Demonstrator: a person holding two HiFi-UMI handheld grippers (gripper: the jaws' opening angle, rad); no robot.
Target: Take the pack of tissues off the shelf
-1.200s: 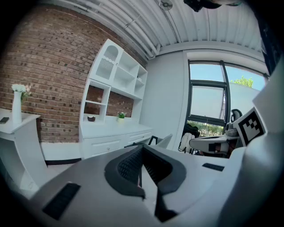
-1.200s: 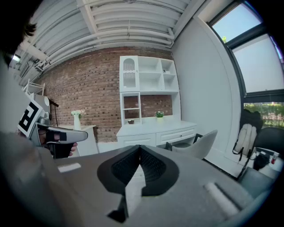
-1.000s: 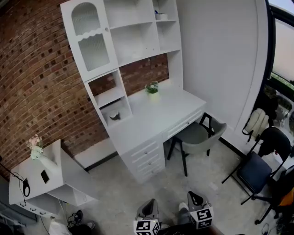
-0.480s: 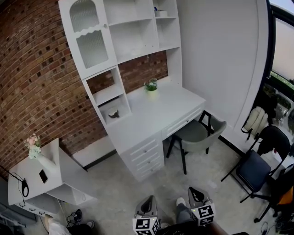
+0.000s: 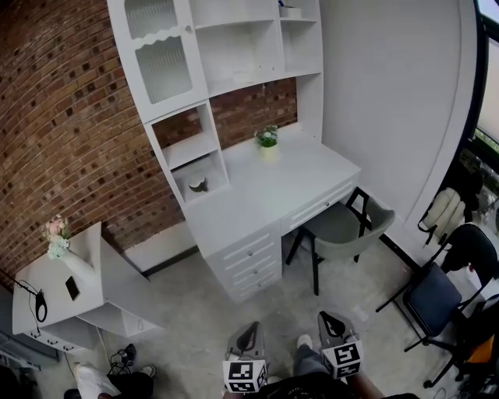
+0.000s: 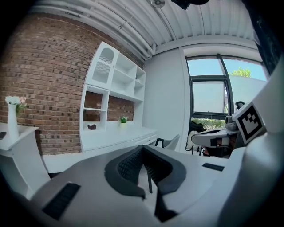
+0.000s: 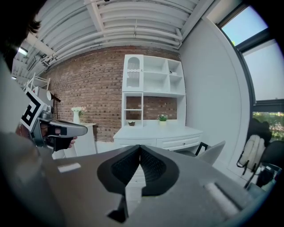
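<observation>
Brick wall (image 5: 62, 117) backs a tall white shelf (image 5: 234, 47) joined to a white tabletop (image 5: 265, 195), seen from above in the head view across a pale floor (image 5: 203, 319). Both tools sit at the bottom edge of that view, side by side and pointing toward the furniture. The left hand-held gripper (image 5: 249, 329) has its jaws pressed together at the tips with nothing between them, as its own view shows. The right hand-held gripper (image 5: 327, 318) is likewise closed and empty. The pack of tissues (image 5: 290, 12) shows only as a small pale block in the top right compartment of the shelf, far ahead of and above both hand-held grippers, and too small to read in detail. A potted plant (image 5: 267, 140) stands at the back of the tabletop, well ahead of the two tools. A small bowl (image 5: 198, 184) lies in the lowest open compartment, ahead and to the left of the left hand-held gripper. A grey chair (image 5: 343, 230) is drawn up to the tabletop, ahead of the right hand-held gripper. A dark chair (image 5: 437, 292) stands off to that tool's right. A white side table (image 5: 78, 288) carrying a vase of flowers (image 5: 58, 245) stands well to the left of the left hand-held gripper.
</observation>
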